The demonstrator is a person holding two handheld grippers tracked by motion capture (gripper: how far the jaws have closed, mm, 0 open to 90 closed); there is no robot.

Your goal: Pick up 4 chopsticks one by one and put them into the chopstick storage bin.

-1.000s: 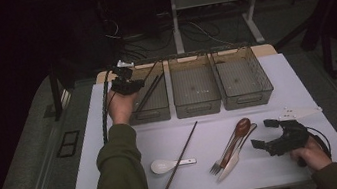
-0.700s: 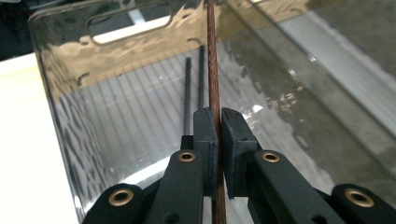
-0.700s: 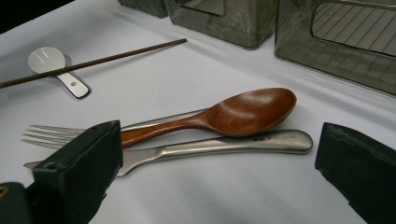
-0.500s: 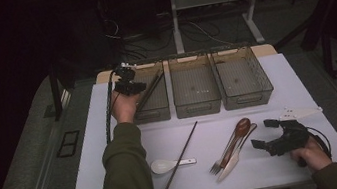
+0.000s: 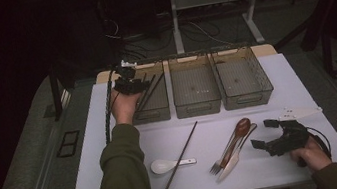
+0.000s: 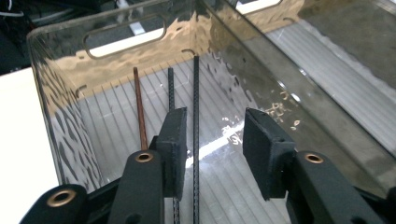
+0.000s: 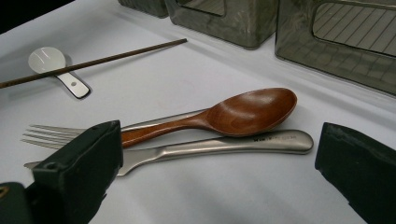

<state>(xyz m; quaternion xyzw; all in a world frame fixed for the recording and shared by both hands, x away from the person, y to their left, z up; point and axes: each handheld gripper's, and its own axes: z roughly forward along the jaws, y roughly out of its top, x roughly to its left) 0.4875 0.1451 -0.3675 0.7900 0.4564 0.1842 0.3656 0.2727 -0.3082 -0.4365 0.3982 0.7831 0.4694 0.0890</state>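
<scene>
1. The black chopstick (image 6: 195,140) lies in the left bin (image 5: 161,108), between the left gripper (image 6: 212,140)'s jaws, which have just been opening; released.
2. Two more chopsticks lie beside it.
3. Near, one chopstick (image 5: 181,155), ceramic spoon (image 5: 163,165), fork (image 5: 220,163), knife (image 5: 231,158) and wooden spoon (image 5: 238,130) probably remain to sort.
4. The right gripper (image 5: 267,135) rests spread wide, empty.

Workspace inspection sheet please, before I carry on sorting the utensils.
Surface: white table top, dim light.
Job's things: three chopsticks lie in the left bin; one chopstick, white spoon, wooden spoon, fork and knife lie on the table.
Clutter: nothing seen.
Grippers: left gripper over the left bin, jaws just opening, a black chopstick between them but not pressed; right gripper open, near the wooden spoon.
Cables: one trails from the left gripper.
Surroundings: middle bin and right bin look empty; dark floor, desk legs behind.
</scene>
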